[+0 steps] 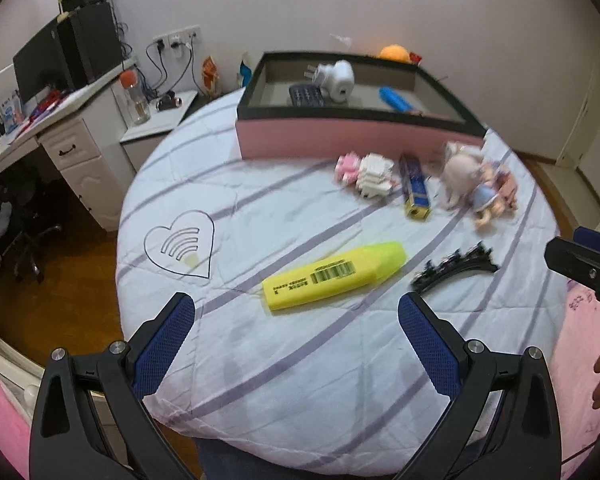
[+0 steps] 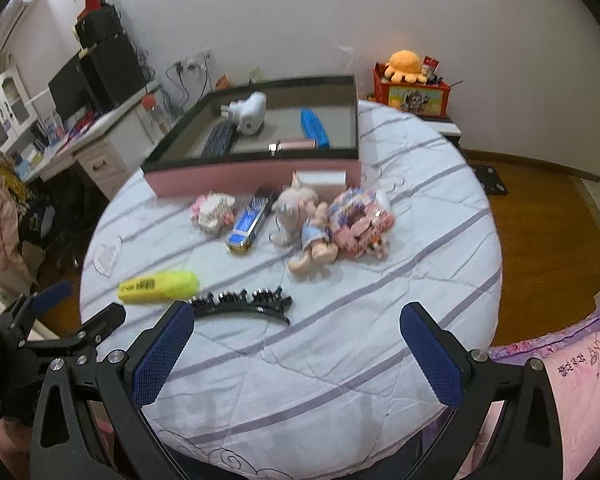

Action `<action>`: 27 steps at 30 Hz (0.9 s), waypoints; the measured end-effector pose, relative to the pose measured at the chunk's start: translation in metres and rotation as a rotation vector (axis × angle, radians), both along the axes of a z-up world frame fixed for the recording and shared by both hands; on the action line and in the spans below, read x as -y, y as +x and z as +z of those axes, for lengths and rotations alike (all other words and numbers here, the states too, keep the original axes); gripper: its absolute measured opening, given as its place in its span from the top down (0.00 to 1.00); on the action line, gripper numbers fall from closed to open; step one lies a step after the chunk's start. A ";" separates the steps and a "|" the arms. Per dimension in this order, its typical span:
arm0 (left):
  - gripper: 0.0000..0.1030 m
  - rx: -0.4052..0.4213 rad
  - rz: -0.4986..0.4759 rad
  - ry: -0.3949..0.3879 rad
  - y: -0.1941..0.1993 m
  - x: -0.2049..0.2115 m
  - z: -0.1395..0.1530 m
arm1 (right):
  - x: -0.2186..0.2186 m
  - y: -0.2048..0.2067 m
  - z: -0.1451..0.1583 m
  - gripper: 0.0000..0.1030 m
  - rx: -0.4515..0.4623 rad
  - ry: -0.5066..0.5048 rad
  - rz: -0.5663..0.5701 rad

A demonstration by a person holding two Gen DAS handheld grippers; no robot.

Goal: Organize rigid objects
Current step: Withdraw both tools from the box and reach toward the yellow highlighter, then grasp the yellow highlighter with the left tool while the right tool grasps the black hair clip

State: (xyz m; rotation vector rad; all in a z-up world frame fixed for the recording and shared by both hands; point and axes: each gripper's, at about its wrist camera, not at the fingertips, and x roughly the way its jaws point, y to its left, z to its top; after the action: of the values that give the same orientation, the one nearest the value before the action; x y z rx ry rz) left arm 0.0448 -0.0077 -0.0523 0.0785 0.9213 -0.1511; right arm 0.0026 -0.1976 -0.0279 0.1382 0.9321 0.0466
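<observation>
On bedspread, yellow highlighter lying flat, cap up-right, both hand-held grippers released

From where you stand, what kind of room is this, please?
Most likely a bedroom in a home. A bed with a striped white quilt fills the view, a white desk with drawers carrying a black monitor stands beside it, and an orange plush toy sits by the wall.

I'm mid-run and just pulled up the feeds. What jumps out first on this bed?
The bright yellow highlighter lies nearest, just ahead of the open left gripper, with the black hair clip beside it, near the open right gripper. Farther back stands the pink box with a black rim, already holding a white plug adapter and a blue item. A jumble of small dolls and toys lies in front of it.
</observation>
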 end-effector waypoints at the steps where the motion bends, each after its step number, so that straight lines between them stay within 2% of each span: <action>1: 0.00 -0.006 -0.001 0.001 0.003 0.000 -0.002 | 0.000 0.001 -0.002 0.00 -0.008 0.001 0.000; 7: 0.00 -0.031 -0.006 -0.005 0.014 -0.001 -0.011 | -0.003 0.008 -0.011 0.00 -0.037 -0.002 0.010; 15: 0.00 -0.073 -0.047 0.055 0.031 0.003 -0.038 | -0.012 0.019 -0.035 0.00 -0.108 -0.028 0.057; 20: 0.00 -0.055 -0.104 0.069 0.041 0.008 -0.040 | -0.016 0.027 -0.051 0.00 -0.145 -0.059 0.080; 27: 0.00 -0.026 -0.220 0.072 0.052 0.019 -0.039 | -0.024 0.033 -0.057 0.00 -0.131 -0.096 0.119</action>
State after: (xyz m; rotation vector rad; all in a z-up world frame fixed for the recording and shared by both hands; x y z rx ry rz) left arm 0.0969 -0.0262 -0.0914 0.2459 0.9426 -0.3235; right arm 0.0358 -0.1740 -0.0851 -0.0035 1.0707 0.1033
